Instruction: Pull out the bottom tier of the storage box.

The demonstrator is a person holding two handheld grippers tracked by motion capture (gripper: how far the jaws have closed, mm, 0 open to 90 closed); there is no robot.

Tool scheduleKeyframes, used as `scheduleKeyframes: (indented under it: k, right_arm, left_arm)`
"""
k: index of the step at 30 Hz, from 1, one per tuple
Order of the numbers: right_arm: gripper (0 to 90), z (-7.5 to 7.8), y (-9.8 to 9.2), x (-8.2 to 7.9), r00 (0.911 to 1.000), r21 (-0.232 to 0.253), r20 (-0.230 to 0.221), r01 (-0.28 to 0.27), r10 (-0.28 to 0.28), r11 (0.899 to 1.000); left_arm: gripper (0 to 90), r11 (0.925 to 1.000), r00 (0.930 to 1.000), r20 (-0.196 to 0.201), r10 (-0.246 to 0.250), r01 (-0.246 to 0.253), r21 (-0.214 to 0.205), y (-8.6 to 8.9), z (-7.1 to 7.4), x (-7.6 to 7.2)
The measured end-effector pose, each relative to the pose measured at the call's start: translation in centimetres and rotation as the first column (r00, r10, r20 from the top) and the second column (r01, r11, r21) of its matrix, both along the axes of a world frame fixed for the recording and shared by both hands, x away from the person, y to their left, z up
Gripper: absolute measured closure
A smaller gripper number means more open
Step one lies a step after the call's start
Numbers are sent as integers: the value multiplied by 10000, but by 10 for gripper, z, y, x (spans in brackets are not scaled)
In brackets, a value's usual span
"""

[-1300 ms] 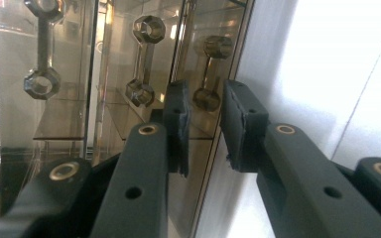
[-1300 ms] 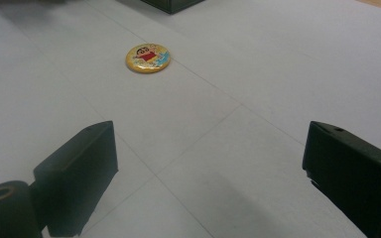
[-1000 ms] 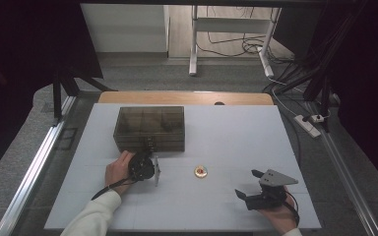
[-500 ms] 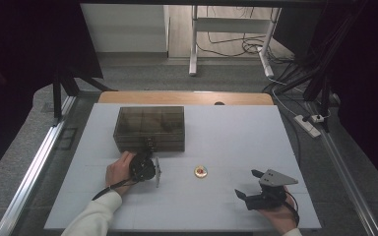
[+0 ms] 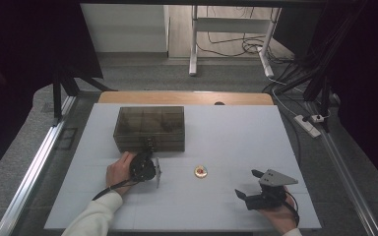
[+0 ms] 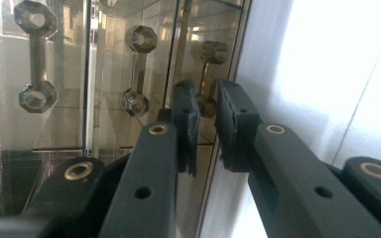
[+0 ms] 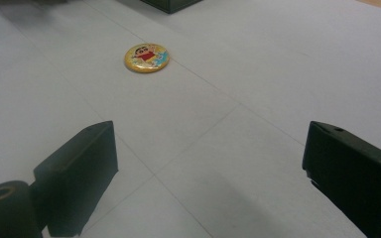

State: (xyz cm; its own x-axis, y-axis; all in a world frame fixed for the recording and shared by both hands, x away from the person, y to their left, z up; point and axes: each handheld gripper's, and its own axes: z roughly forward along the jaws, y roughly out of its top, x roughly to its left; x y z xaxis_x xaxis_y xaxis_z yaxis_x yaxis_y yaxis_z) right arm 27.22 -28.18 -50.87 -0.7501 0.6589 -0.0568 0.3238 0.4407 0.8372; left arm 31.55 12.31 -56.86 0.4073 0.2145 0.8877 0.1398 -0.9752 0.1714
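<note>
While the left gripper point(image 5: 145, 155) sits against the front of the smoked, see-through drawer box point(image 5: 150, 127), its jaws stand narrow, nearly together, around one of the dumbbell-shaped drawer handles point(image 6: 207, 79). In the left gripper view the two black pads point(image 6: 186, 124) flank the lower knob of that handle, and the handle's bar rises out of the slim gap between them. Whether the pads actually press on the knob I cannot tell, since the pads hide the point of contact. Two more handles of the same shape, one further handle point(image 6: 138, 69) and an outer handle point(image 6: 35, 54), sit beside it on the box front, apart from the jaws. The person's left hand point(image 5: 118, 169) holds the gripper body low on the white tabletop point(image 5: 236, 132), just in front of the box, with a pale sleeve point(image 5: 93, 219) running in from the bottom edge.

The right gripper point(image 5: 246, 184) rests near the front right part of the tabletop, well apart from the box, with its jaws spread wide and nothing between them. A small round yellow badge point(image 5: 200, 171) with a cartoon figure lies flat on the tabletop between the two grippers; in the right gripper view the badge point(image 7: 147, 57) lies ahead of the open jaws, touching neither
</note>
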Motion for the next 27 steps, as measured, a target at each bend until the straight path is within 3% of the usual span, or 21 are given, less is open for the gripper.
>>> scheduleKeyframes:
  k: [13, 27]
  right_arm:
    - [74, 0, 0, 0, 10000, -19, 2, 13, -13, 10000]
    - [75, 0, 0, 0, 10000, -26, 8, 25, -25, 10000]
  left_arm:
    - [785, 10000, 9995, 305, -52, 51, 38, -1, -4, -1]
    - [796, 9997, 9991, 365, -215, 212, 76, 1, -4, -2]
